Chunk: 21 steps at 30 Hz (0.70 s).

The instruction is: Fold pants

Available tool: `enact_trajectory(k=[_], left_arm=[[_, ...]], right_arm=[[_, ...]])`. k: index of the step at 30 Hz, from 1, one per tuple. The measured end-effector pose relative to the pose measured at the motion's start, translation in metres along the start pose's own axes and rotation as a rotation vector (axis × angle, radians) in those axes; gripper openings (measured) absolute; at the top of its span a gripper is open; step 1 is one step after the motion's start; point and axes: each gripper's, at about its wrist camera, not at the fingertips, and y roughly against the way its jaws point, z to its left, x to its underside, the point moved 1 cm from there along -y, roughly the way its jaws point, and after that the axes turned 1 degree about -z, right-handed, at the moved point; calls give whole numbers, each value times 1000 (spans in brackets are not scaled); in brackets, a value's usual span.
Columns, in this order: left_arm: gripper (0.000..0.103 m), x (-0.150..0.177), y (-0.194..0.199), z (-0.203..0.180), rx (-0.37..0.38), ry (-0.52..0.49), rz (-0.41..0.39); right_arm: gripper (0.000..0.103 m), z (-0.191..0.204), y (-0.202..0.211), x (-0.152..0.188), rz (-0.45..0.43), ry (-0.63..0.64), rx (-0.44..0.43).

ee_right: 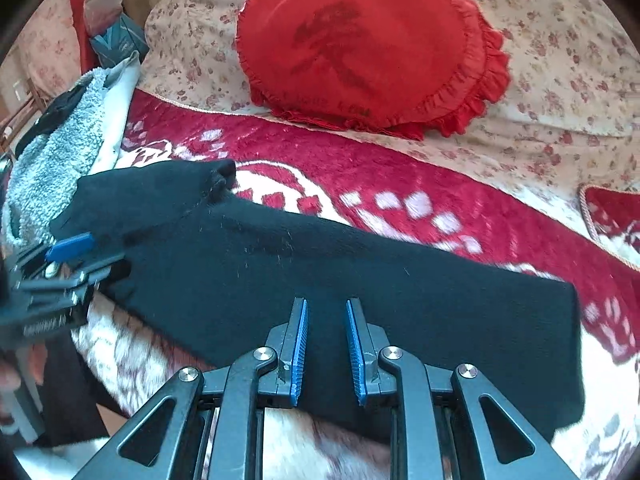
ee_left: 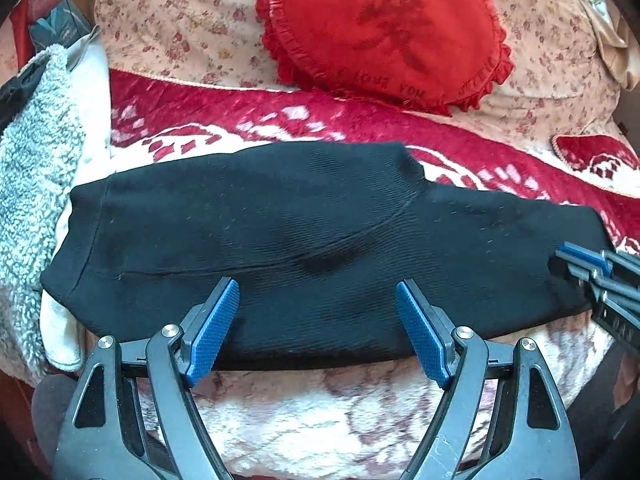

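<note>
Black pants lie folded lengthwise across a red and white blanket, the waist end to the left. My left gripper is wide open and empty, hovering over the near edge of the pants' waist half. My right gripper is open with a narrower gap and empty, over the near edge of the leg half. Each gripper also shows in the other's view: the right one at the right edge, the left one at the left edge.
A red heart-shaped pillow leans on a floral cushion behind the pants. A grey fleece garment lies to the left. The red and white blanket covers the seat. A small red cushion sits at the right.
</note>
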Motion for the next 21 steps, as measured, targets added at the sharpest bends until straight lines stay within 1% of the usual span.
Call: enact_trajectory(k=[4, 9, 12, 15, 18, 21], left_arm=[[81, 0, -1, -12, 19, -14, 3], [81, 5, -13, -24, 36, -24, 39], [81, 6, -14, -32, 26, -46, 42], [81, 1, -6, -38, 58, -46, 27], [81, -5, 1, -49, 82, -66, 12], [81, -7, 6, -63, 120, -88, 12]], right_arm=[[19, -10, 9, 19, 25, -13, 28], [19, -28, 6, 41, 43, -77, 16], [20, -33, 13, 41, 44, -114, -9], [25, -47, 26, 38, 22, -161, -25], [30, -73, 40, 35, -17, -237, -7], [33, -101, 50, 31, -39, -309, 39]])
